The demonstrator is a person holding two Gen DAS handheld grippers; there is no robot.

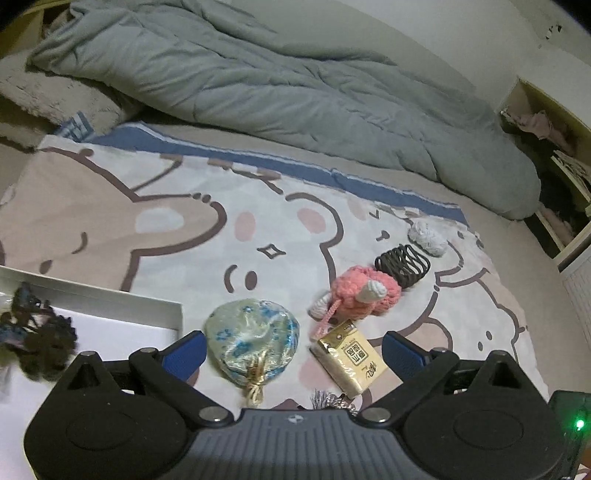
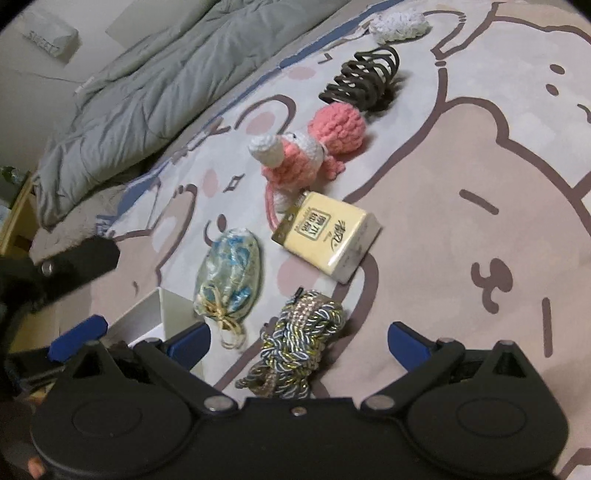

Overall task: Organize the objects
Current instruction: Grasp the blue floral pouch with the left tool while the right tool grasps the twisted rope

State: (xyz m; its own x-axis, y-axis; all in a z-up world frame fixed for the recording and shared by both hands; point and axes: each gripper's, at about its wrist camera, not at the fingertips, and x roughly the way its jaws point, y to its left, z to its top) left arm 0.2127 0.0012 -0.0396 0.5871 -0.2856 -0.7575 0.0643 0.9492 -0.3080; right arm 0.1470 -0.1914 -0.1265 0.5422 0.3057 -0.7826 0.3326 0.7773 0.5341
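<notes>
Small items lie in a row on a bear-print blanket [image 1: 166, 221]. My left gripper [image 1: 291, 345] is open just above it, with a blue-and-gold drawstring pouch [image 1: 251, 338] and a yellow tissue pack [image 1: 349, 360] between its blue fingers, untouched. My right gripper [image 2: 299, 343] is open too, low over a braided multicolour cord bundle [image 2: 299, 350] that lies between its fingers. Further along the row are a pink crochet toy [image 2: 310, 147], a black hair claw [image 2: 362, 81] and a white knitted scrunchie [image 2: 399, 22]. The pouch [image 2: 231, 273] and tissue pack [image 2: 328, 236] also show ahead of the right gripper.
A white box [image 1: 110, 310] stands at the left of the blanket with dark tangled items [image 1: 37, 332] inside; its corner [image 2: 162, 310] is beside the pouch. A rumpled grey duvet [image 1: 258, 85] fills the far side of the bed. Open shelves [image 1: 554, 166] stand at the right.
</notes>
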